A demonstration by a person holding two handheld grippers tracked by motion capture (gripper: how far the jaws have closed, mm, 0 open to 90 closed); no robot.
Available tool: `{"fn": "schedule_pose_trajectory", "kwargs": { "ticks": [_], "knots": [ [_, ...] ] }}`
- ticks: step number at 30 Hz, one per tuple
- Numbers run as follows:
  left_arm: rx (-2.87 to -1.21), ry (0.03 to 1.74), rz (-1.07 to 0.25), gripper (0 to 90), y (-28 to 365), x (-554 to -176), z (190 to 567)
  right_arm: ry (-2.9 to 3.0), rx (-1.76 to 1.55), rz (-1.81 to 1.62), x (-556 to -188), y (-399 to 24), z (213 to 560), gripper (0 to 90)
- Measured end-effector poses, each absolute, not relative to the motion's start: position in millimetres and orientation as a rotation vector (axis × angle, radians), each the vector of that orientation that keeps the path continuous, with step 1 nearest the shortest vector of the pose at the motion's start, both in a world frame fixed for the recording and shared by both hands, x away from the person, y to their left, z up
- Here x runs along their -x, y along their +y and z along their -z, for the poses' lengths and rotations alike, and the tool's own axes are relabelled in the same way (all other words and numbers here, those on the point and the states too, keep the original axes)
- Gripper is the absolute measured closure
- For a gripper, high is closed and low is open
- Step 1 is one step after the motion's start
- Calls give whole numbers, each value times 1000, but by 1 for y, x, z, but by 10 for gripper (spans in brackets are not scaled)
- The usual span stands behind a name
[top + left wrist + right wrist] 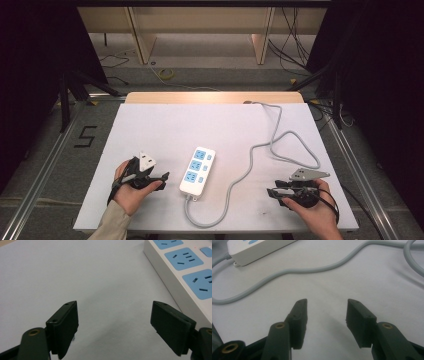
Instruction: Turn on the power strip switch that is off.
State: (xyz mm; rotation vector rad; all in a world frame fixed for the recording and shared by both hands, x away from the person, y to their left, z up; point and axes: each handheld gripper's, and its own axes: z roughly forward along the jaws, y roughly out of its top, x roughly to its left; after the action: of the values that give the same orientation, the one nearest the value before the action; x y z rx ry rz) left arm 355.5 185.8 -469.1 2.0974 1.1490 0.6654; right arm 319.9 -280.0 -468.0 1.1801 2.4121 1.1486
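We see a white power strip [197,171] lying flat near the middle of the bench [165,125], toward its near edge, its long axis running roughly from 6 to 12 o'clock with a slight lean toward 1. It has three blue sockets, each with a small blue switch beside it. Its grey cord [260,150] leaves the near end, loops round toward 5 o'clock, then snakes across the white surface toward 1 o'clock and off the far edge.

At about 9 o'clock from the strip we find the left gripper [150,177], held in a hand [131,192]; its jaws stand wide apart with nothing between them, just above the bare bench, and in the left gripper view the strip's [180,267] sockets lie just beside the right-hand jaw.

At about 3 o'clock, well apart from the strip, the right gripper [280,192] sits in the other hand [315,212], a grey plate on top. Its jaws are moderately open and empty, and the right gripper view shows the cord [307,270] curving across ahead of them.
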Motion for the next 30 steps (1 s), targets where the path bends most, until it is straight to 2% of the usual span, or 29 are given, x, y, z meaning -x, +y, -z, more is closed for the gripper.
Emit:
{"fn": "schedule_pose_trajectory", "kwargs": {
  "ticks": [4, 13, 30],
  "knots": [
    [-2088, 1147, -669, 224, 186, -355, 469, 2430, -1165, -1138, -320, -279, 466, 583],
    [-2077, 1151, -670, 232, 187, -355, 469, 2490, -1089, -1020, -319, -275, 455, 900],
    [-2081, 1142, -680, 244, 186, -355, 468, 2555, -1090, -938, -327, -264, 447, 900]
  ]
}}
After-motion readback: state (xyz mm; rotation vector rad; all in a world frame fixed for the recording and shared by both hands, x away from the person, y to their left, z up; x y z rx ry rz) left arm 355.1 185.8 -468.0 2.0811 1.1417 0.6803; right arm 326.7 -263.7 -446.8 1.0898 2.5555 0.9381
